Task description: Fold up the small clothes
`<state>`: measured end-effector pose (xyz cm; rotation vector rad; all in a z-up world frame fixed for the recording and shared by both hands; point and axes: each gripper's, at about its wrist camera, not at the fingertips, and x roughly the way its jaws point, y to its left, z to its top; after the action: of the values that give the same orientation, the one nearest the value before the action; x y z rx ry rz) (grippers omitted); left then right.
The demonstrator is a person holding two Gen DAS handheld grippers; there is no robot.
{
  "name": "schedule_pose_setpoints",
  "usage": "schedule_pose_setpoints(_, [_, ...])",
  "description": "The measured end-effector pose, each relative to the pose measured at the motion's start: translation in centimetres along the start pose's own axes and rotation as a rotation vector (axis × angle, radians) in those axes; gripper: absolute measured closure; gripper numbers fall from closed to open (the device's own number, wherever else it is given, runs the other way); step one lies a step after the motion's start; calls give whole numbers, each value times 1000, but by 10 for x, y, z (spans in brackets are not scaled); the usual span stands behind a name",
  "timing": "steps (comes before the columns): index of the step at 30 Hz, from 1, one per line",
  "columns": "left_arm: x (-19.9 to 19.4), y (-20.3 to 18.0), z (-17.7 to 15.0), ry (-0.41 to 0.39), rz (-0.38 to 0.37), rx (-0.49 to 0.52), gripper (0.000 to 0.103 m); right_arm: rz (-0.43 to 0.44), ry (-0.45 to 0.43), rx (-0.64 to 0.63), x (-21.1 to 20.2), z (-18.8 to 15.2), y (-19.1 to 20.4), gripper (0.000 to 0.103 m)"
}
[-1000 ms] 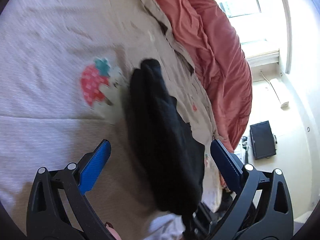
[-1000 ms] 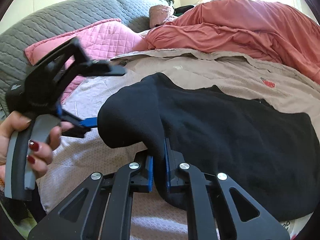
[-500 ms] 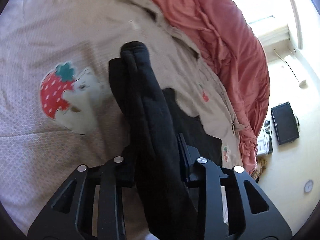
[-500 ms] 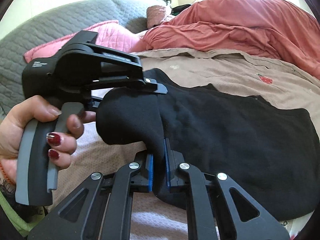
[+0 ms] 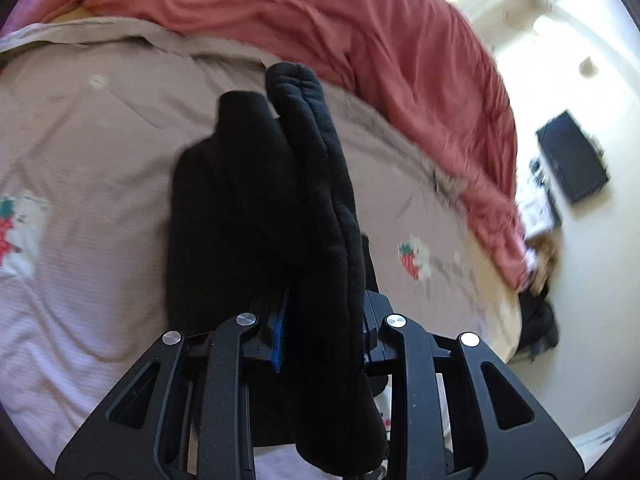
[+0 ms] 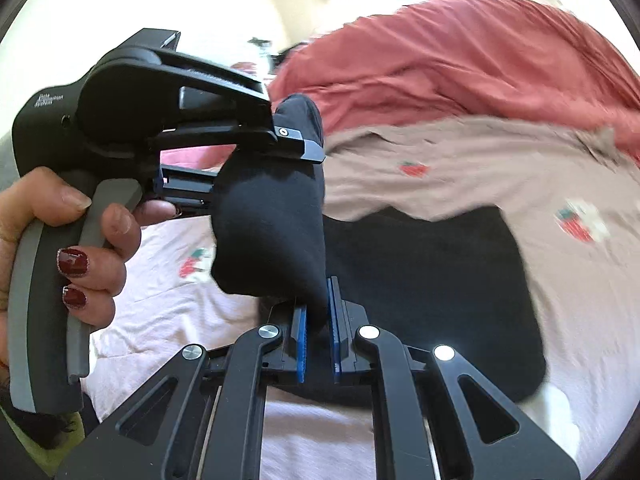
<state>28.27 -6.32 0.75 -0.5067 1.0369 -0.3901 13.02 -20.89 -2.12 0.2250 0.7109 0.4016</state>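
while both tools grip the same cloth, the scene reads as follows:

garment: a small black fleece garment (image 5: 256, 208), thick and soft, partly lifted off the bed and partly lying on it; in the right wrist view its lower part (image 6: 432, 288) spreads flat over the sheet.

left gripper (image 5: 320, 320): narrow and closing a little further, its blue-padded jaws clamped on a thick rolled fold of the black garment, which runs up between them and stands above the bed; in the right wrist view this tool (image 6: 304, 148) points across from the left edge with the bunched cloth at its tip.

right gripper (image 6: 318, 344): pinched nearly together, its blue pads holding a thin edge of the same garment that rises from them toward the other tool.

hand (image 6: 68, 248): a person's hand with dark red nails, wrapped around the grey handle of the left tool.

bed sheet (image 5: 100, 128): pale beige and pink cotton printed with small strawberries, under the garment.

duvet (image 5: 360, 32): salmon-red, rumpled, heaped along the far side of the bed, beyond the garment.

far corner: a black flat screen (image 5: 572, 160) near a pale wall, blurred.
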Motion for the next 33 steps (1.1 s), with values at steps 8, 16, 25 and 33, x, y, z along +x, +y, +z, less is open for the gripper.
schedule_pose_setpoints(8, [82,-56,-25,174,31,84,52,-18,92,289,-6,-27,-70,94])
schedule_pose_setpoints(16, [41,-57,-28,33,34,132,40,3,135,514,-22,-43,-114,71])
schedule_pose_setpoints(25, [23,11,-46,-23,307,152,40,10,3,475,-61,-25,-134,57])
schedule_pose_setpoints(33, [40,30,-64,27,285,162,40,143,124,460,-6,12,-153,40])
